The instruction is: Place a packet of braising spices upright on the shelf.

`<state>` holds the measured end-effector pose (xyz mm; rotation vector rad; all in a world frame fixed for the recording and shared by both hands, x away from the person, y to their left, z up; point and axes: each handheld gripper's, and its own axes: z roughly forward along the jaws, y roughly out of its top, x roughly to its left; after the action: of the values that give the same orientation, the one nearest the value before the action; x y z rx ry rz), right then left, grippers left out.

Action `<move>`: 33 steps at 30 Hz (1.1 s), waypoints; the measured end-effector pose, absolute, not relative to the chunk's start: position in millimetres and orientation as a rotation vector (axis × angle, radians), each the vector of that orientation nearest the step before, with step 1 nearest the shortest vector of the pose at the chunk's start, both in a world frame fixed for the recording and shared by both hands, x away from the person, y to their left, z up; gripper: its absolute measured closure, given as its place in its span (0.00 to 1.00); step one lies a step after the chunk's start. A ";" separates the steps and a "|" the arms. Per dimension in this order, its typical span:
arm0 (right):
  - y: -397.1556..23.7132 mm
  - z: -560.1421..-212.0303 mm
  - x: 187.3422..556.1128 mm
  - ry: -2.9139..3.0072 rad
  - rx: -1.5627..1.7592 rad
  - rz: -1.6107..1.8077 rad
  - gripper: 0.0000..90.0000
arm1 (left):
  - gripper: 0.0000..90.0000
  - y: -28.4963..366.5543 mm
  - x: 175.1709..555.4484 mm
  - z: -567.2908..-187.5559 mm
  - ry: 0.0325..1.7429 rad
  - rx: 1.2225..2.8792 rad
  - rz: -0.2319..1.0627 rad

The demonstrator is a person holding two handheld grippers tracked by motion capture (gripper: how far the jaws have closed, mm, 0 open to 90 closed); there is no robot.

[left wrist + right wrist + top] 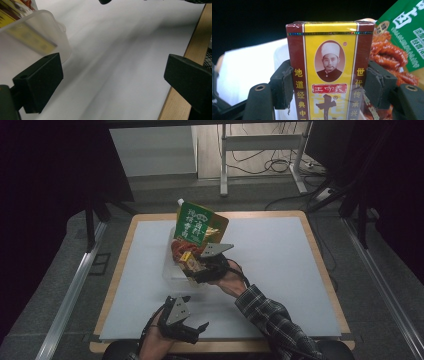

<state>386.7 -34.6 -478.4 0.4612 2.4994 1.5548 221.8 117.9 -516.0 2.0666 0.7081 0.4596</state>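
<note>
A yellow and dark-red spice box (328,72) with Chinese print stands between the pads of my right gripper (328,85), which is shut on its two sides. In the high view that gripper (197,267) holds the box (189,261) over a clear plastic tub (172,272) near the table's middle. A green and orange pouch (200,226) with a white spout leans upright in the tub, red sausage print below it (392,56). My left gripper (192,330) rests open near the table's front edge, nothing between its fingers (40,82); the tub's corner (53,32) lies just beyond it.
The white table top (270,265) has a wooden rim (197,45). Dark floor surrounds it, with metal rails at both sides, and a white desk frame (262,150) with cables stands behind.
</note>
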 end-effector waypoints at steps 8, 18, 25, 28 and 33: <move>-43.8 -480.4 386.7 2.510 0.497 1.563 0.36 | 0.02 118.0 222.1 -516.3 0.706 2.076 0.461; -48.9 -483.2 386.0 2.537 0.533 1.520 0.37 | 0.02 116.5 221.8 -516.7 0.698 2.085 0.460; -47.4 -479.9 386.6 2.551 0.507 1.482 0.35 | 0.02 117.4 222.2 -516.6 0.705 2.080 0.464; -46.6 -477.5 387.3 2.572 0.468 1.444 0.32 | 0.02 117.4 222.2 -516.7 0.705 2.081 0.466; -45.8 -472.6 386.3 2.591 0.433 1.441 0.22 | 0.02 116.9 222.0 -516.7 0.702 2.083 0.466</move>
<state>386.3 -45.8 -472.6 0.4333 2.5906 1.4408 222.0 116.9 -516.7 2.0833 0.7023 0.4656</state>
